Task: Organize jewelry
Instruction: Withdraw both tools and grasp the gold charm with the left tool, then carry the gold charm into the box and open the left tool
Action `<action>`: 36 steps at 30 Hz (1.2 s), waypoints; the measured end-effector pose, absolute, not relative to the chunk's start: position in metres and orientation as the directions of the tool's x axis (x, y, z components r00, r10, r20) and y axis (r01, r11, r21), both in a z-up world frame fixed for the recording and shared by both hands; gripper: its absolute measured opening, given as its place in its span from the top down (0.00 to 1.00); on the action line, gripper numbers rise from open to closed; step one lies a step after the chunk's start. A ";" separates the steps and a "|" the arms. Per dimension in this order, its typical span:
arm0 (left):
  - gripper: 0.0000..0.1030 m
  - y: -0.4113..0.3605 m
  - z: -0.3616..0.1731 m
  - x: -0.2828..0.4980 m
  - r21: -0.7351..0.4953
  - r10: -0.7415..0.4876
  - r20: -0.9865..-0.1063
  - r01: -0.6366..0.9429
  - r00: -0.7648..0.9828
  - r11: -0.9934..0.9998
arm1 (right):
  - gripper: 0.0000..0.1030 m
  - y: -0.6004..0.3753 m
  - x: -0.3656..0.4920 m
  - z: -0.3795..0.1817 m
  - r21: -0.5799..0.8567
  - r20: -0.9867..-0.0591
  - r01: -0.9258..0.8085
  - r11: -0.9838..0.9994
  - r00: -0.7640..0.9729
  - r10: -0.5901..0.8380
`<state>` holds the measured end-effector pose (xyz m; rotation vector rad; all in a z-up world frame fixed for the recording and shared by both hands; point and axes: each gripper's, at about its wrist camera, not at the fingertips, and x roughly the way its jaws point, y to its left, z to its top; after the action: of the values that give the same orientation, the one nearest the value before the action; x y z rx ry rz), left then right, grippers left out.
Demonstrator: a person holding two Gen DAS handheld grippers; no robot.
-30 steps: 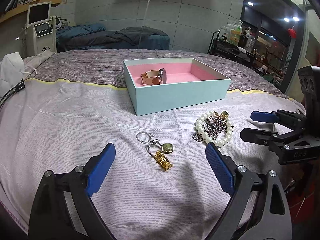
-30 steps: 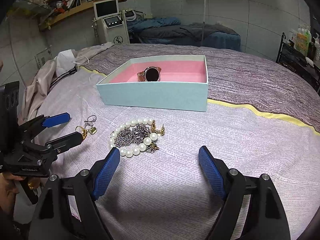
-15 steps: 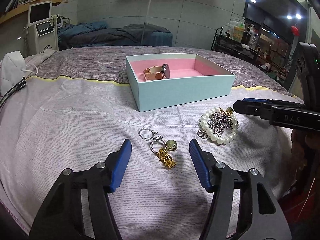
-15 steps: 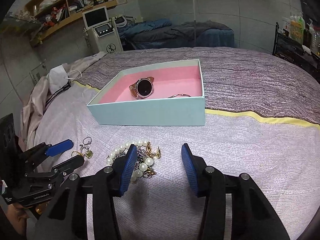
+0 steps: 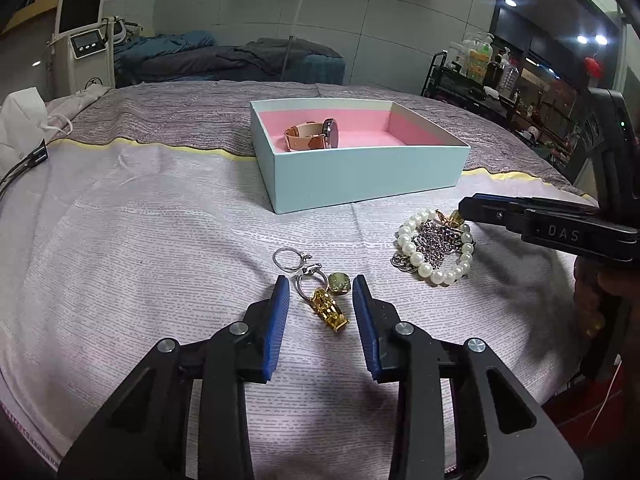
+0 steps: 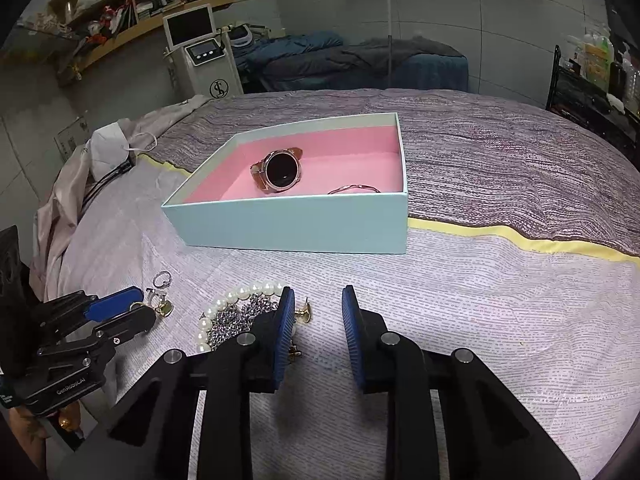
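Two grippers over jewelry on a woven bedspread, both parted and holding nothing.

The left gripper point(image 5: 318, 292) flanks a gold chain charm point(image 5: 329, 309), whose long axis runs toward the near edge. The right gripper point(image 6: 318, 304) sits beside a round-beaded pearl bracelet point(image 5: 430, 246) coiled around a silver chain. In the pink-lined teal box point(image 5: 360, 176) mid-bed, a leather-strapped watch point(image 6: 280, 172) stands on edge.
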<state>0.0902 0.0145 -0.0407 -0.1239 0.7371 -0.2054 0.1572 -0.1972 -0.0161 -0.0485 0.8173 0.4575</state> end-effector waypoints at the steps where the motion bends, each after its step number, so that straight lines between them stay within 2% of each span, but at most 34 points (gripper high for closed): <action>1: 0.71 0.015 -0.042 0.090 -0.188 -0.229 -0.656 0.138 0.719 0.972 | 0.77 -0.196 0.158 -0.017 0.131 -0.716 -0.414 0.901 0.589 0.374; 4: 0.80 0.016 -0.045 0.090 -0.187 -0.222 -0.662 0.129 0.716 0.974 | 0.86 -0.192 0.159 -0.020 0.121 -0.726 -0.420 0.899 0.580 0.369; 6: 0.85 0.017 -0.046 0.090 -0.195 -0.226 -0.664 0.128 0.713 0.973 | 0.95 -0.191 0.159 -0.023 0.121 -0.733 -0.423 0.898 0.573 0.368; 8: 0.87 0.017 -0.047 0.089 -0.197 -0.229 -0.665 0.130 0.711 0.972 | 0.96 -0.192 0.159 -0.025 0.131 -0.735 -0.424 0.896 0.565 0.375; 10: 0.91 0.017 -0.047 0.088 -0.196 -0.225 -0.663 0.125 0.714 0.973 | 0.97 -0.194 0.157 -0.025 0.144 -0.729 -0.422 0.895 0.566 0.384; 23: 0.91 0.014 -0.023 0.083 -0.191 -0.249 -0.601 0.167 0.760 0.967 | 0.97 -0.213 0.142 -0.008 0.139 -0.668 -0.416 0.899 0.631 0.395; 36: 0.91 -0.002 0.019 0.138 -0.143 -0.272 -0.494 0.231 0.826 0.962 | 0.97 -0.203 0.161 0.027 0.109 -0.587 -0.437 0.893 0.696 0.412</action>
<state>0.1377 -0.0021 0.0191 -0.0784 0.5357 -0.2671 0.1608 -0.2032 0.0266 -0.0402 0.6451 0.4738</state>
